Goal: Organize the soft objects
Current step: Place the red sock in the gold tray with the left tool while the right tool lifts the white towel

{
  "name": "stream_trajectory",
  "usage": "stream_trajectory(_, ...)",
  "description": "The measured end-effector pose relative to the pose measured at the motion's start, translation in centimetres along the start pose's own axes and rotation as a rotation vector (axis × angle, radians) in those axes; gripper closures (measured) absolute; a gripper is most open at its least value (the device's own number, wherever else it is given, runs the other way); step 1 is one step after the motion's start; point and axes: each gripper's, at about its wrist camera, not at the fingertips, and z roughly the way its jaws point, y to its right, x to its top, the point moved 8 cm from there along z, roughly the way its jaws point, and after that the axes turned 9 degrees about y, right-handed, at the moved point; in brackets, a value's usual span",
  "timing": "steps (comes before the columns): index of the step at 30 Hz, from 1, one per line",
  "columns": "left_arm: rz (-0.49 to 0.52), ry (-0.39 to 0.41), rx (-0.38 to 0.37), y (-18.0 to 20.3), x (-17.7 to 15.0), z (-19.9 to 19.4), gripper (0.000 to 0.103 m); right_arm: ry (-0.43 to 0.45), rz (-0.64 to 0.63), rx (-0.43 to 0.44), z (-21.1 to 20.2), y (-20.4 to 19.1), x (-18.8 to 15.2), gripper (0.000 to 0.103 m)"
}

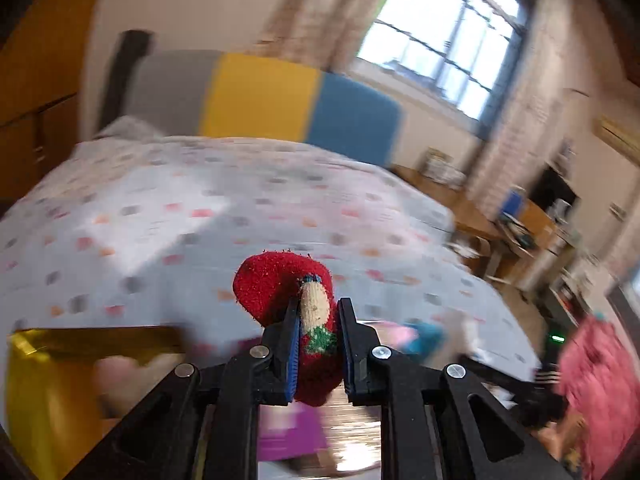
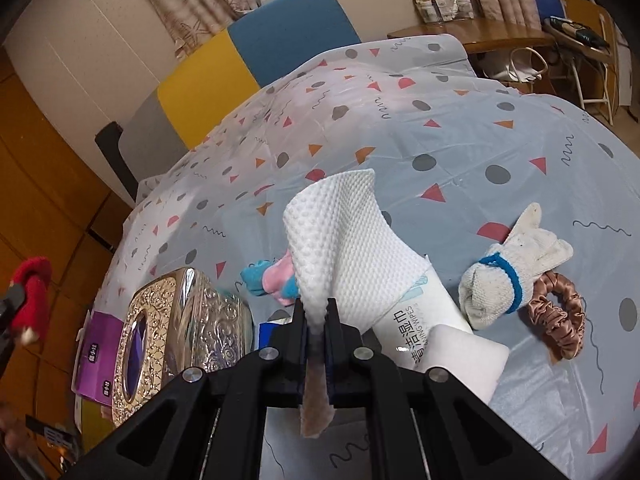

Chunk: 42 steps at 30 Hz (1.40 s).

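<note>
My left gripper (image 1: 319,312) is shut on a red fuzzy sock (image 1: 280,292) with a beige and green pattern, held up above the bed; the same red sock (image 2: 30,292) shows at the left edge of the right wrist view. My right gripper (image 2: 316,308) is shut on a white dimpled wet wipe (image 2: 344,240) that stands up out of a white wipes pack (image 2: 416,332). On the bed lie a pink and blue sock (image 2: 272,278), a rolled white glove (image 2: 504,272) with a blue band, and a brown satin scrunchie (image 2: 560,316).
A gold embossed tissue box (image 2: 176,328) sits at the left over a purple packet (image 2: 96,356). The patterned bed sheet (image 2: 440,128) spreads ahead to a grey, yellow and blue headboard (image 2: 240,64). A wooden desk (image 2: 480,38) and chair (image 2: 576,40) stand beyond.
</note>
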Motion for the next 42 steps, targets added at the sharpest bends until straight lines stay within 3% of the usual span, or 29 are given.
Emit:
stream_trajectory(6,-0.082,-0.007,0.206,-11.7,-3.2,-3.2,0.085,0.004,0.001,0.003,0.0,0.0,0.0,0.097)
stream_trajectory(10,-0.143,-0.062,0.351,-18.8,-6.9,-4.4,0.085,-0.001,0.007,0.017,0.0,-0.3,-0.1,0.097)
stream_trajectory(16,-0.165,-0.153,0.445,-24.6,-11.5,-4.6,0.085,-0.013,0.05,0.076,0.1,-0.7,-0.4,0.097)
stream_trajectory(17,-0.177,-0.164,0.45,-24.9,-12.1,-4.5,0.078,-0.018,0.063,0.085,0.2,-0.7,-0.5,0.097)
stream_trajectory(20,-0.19,-0.17,0.47,-25.2,-13.0,-4.6,0.042,-0.024,0.09,0.11,0.2,-0.8,-0.7,0.097)
stream_trajectory(25,-0.155,-0.137,0.46,-23.6,-12.8,-6.2,0.038,-0.022,0.116,0.15,-0.6,-1.4,-0.3,0.097)
stream_trajectory(32,-0.094,-0.085,0.494,-21.1,-12.9,-9.4,0.019,0.015,0.075,0.202,-3.4,-4.0,1.1,0.097)
stream_trajectory(38,-0.079,-0.047,0.507,-19.7,-13.0,-11.3,0.006,0.074,-0.009,0.295,-6.7,-9.4,2.7,0.097)
stream_trajectory(42,-0.068,-0.027,0.54,-19.3,-12.9,-12.4,0.0,0.098,-0.11,0.388,-9.0,-15.1,2.8,0.097)
